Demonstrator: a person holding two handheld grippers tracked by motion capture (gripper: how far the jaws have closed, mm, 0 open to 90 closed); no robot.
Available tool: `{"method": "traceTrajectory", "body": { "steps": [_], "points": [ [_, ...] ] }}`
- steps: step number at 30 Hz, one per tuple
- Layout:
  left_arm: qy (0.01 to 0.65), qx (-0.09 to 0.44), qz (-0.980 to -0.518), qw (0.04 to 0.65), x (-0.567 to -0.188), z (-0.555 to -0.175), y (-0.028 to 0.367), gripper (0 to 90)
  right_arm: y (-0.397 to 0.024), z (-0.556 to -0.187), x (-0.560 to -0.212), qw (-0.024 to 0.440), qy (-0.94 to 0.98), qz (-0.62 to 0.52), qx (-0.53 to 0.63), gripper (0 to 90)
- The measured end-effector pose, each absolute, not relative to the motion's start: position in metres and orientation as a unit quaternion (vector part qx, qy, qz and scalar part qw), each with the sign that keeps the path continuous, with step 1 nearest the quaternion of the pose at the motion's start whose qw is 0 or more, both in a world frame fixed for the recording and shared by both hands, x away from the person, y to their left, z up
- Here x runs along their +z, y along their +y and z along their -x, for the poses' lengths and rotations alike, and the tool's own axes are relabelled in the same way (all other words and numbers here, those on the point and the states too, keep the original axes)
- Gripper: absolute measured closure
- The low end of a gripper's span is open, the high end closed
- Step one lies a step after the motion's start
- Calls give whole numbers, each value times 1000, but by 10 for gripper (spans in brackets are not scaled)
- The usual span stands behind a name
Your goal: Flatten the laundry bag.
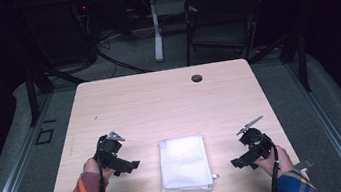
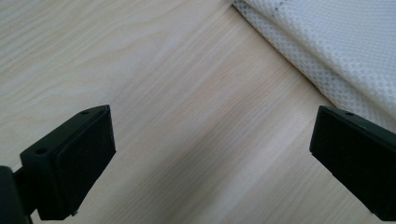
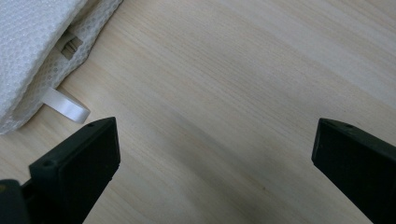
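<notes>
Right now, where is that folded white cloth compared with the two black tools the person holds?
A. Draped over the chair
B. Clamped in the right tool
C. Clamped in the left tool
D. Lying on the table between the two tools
D: the folded white cloth lies flat on the table, with the left gripper and right gripper open on either side of it, neither touching it.

cloth [image 2: 336, 42]: cut by top and right edges, left gripper view | tab [image 3: 65, 105]: root hidden under cloth, right gripper view | chair [image 1: 220, 18]: dim, detail unclear, high view

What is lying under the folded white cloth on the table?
The cloth rests directly on the wooden table. A white loop sticks out at its edge. Anything under its middle is covered.
</notes>
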State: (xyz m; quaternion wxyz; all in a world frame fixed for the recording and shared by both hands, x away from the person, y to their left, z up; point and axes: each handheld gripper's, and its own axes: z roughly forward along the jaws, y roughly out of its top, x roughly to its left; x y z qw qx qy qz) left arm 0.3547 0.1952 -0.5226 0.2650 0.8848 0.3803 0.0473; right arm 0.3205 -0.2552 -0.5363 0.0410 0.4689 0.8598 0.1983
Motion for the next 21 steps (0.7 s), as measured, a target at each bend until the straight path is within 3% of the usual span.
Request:
{"method": "traceTrajectory", "body": {
  "steps": [21],
  "points": [
    [316,43,-897,307,-506,-331,162,14,-251,-316,-534,30,862,-460,209,29]
  ]
}}
